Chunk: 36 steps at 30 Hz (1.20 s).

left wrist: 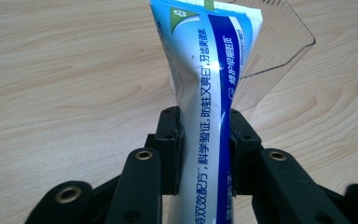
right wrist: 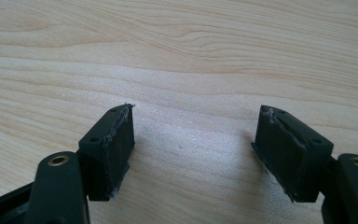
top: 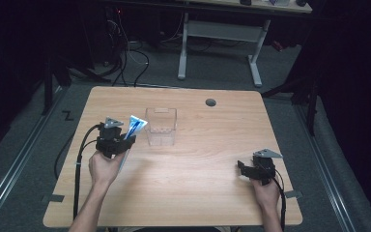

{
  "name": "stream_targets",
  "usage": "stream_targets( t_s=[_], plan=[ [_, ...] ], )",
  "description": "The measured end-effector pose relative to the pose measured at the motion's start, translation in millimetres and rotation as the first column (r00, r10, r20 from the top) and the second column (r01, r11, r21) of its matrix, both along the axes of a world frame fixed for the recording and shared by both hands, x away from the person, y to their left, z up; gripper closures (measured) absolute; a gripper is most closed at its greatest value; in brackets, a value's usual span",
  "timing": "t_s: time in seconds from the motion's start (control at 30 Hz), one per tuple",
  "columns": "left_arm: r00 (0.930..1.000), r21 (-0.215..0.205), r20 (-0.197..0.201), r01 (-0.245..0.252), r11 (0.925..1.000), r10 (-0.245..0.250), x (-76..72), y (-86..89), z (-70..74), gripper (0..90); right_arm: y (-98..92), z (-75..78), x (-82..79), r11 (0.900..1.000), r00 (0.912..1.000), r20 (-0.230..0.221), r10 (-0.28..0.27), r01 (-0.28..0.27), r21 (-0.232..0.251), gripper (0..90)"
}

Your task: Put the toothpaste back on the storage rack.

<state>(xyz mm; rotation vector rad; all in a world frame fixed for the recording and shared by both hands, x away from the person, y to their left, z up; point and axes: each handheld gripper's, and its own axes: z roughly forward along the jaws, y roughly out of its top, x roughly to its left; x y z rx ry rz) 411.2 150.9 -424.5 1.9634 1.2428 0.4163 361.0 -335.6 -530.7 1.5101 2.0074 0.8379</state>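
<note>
A: Blue and white, that's the toothpaste tube (left wrist: 205,88). Where is it?

B: The left gripper (top: 116,140) squeezes it tight around the middle. One black jaw presses on each side, and the tube looks pinched there.

A: Is it lying on the table (top: 198,193)?

B: No, it is up in the air, over the left part of the table. Its flat end points up toward the clear plastic box (top: 161,126).

A: Where is the box?

B: It stands near the middle of the table, a bit closer to the far edge. The tube's end is just beside its left wall.

A: And the right gripper (right wrist: 193,154)?

B: It sits low near the right edge, close to the near corner. Its jaws are wide apart with only bare wood between them.
</note>
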Motion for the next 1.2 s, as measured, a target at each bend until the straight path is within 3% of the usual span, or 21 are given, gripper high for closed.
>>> stream_targets(
  t_s=[0.3, 1.2],
  plan=[
    [0.9998, -0.035, 0.007, 0.019, 0.9992, -0.019, 3.7, -4.9, 7.0, 70.9, 0.0, 0.0, 0.0, 1.000, 1.0000, 0.000, 0.000, 0.000, 0.000, 28.6],
    [0.9953, -0.082, 0.057, 0.083, 0.9932, -0.079, 21.7, -29.8, 40.7, 70.8, 0.0, 0.0, 0.0, 1.000, 1.0000, 0.000, -0.001, 0.001, -0.001, 28.6]
  ],
)
